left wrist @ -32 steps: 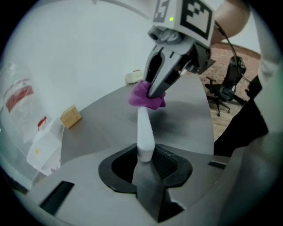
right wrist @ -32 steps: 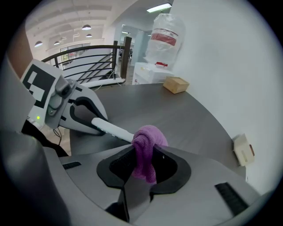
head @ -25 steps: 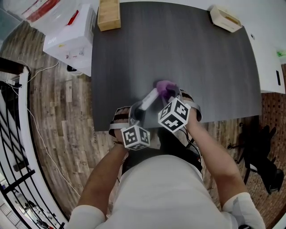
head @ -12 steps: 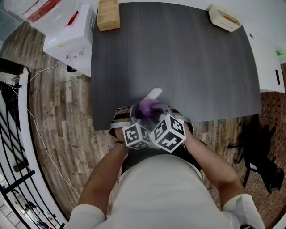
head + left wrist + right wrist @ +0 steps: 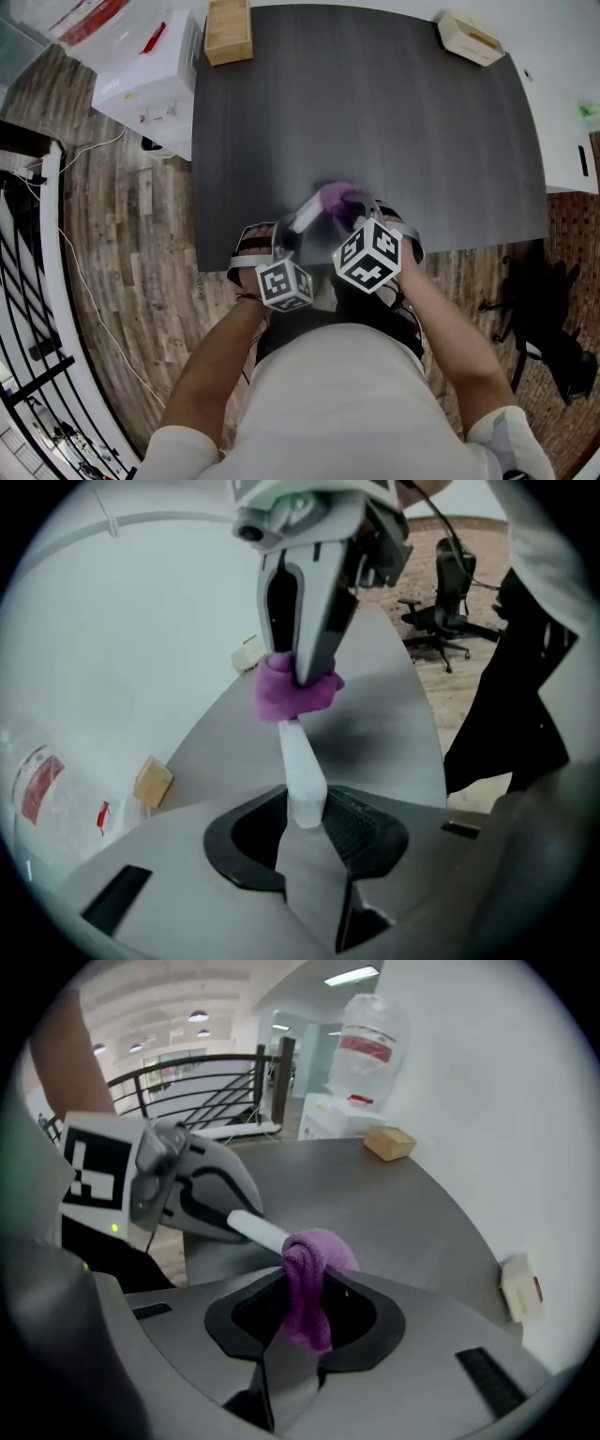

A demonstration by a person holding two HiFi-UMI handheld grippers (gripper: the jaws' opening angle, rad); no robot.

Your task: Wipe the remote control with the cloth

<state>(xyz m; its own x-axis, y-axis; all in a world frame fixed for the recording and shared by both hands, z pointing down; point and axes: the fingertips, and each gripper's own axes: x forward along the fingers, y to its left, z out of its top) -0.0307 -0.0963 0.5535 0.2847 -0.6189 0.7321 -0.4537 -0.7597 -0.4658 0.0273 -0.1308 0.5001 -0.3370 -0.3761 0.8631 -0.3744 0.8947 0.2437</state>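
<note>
Left gripper (image 5: 309,829) clamps the white remote control (image 5: 302,766); right gripper (image 5: 306,1327) pinches a purple cloth (image 5: 319,1252) against its far end.

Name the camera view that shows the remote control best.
Left gripper view: the white remote control runs from the left tongs up into the purple cloth. The right gripper view shows only a short stretch of it; the head view, a blurred sliver.

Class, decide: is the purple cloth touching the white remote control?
Touching. The right gripper view shows the cloth bunched over the end of the remote control, with no gap.
</note>
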